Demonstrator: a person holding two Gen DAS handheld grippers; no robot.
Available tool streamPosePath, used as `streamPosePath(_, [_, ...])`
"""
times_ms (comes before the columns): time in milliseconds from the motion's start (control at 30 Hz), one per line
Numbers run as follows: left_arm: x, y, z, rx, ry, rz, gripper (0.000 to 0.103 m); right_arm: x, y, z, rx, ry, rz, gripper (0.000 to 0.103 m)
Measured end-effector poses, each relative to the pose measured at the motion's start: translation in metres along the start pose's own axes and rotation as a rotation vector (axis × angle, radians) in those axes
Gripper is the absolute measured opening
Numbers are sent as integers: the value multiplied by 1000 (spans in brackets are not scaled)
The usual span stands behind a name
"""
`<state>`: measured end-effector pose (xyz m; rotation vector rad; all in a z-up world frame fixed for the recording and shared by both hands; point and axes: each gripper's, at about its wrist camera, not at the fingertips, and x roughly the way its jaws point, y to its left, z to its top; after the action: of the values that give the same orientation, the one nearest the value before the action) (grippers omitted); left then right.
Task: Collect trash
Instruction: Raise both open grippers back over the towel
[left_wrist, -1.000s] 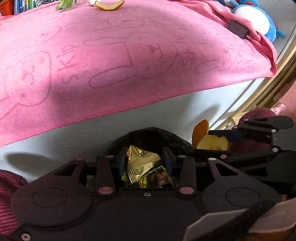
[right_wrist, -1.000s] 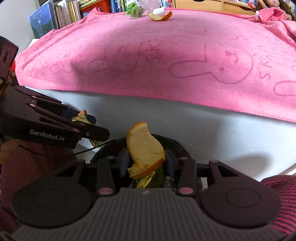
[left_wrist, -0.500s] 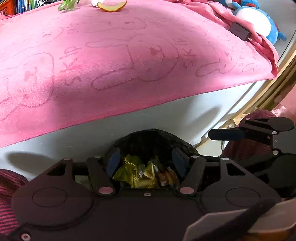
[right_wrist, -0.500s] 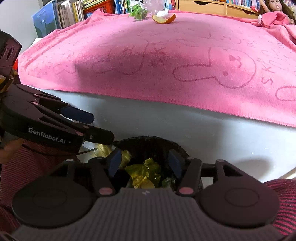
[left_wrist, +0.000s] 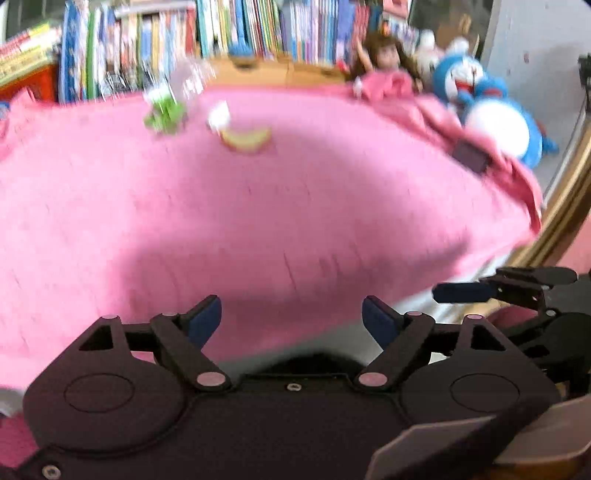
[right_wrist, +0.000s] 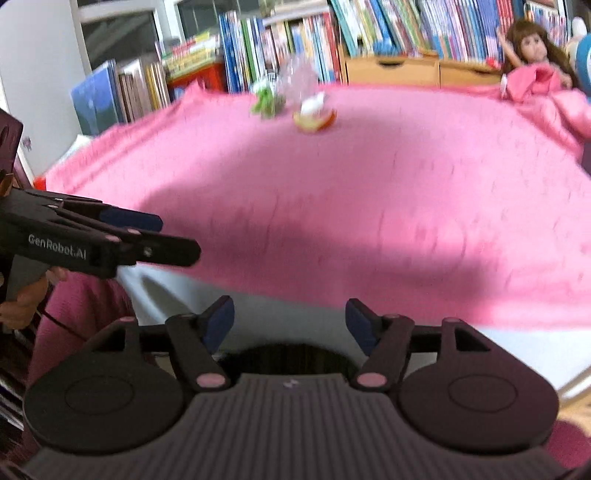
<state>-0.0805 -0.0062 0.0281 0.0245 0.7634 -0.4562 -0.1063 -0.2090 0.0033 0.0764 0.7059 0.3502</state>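
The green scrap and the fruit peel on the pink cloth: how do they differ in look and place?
The green scrap is crumpled and leaf-green; the fruit peel is a curved yellow-orange piece with something small and white on it. In both views the green scrap lies to the left of the fruit peel and a little farther back. Both lie far across the pink cloth, untouched. Blur hides finer detail.

My left claw is matte black, with two round discs on its flat body, pale pink rivets at the link joints and dark blue pads on its fingertips. My right claw is built the same, but its body is ribbed grey. White "GenRobot.AI" lettering runs along the left claw's side. I wear a pink knitted sleeve.
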Motion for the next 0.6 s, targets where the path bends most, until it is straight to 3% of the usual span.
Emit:
streamPosePath(300, [18,38,64,-74,-127,95,84,22,-14,60,-24,-111,-92,87])
streamPosePath(500, [65,79,116,-118,-166,183,85,70,-24,100,-43,-118,-159,88])
streamPosePath(600, [92,106,145,-209,-173,211,86,100,-25,118,-40,-105,-172,88])
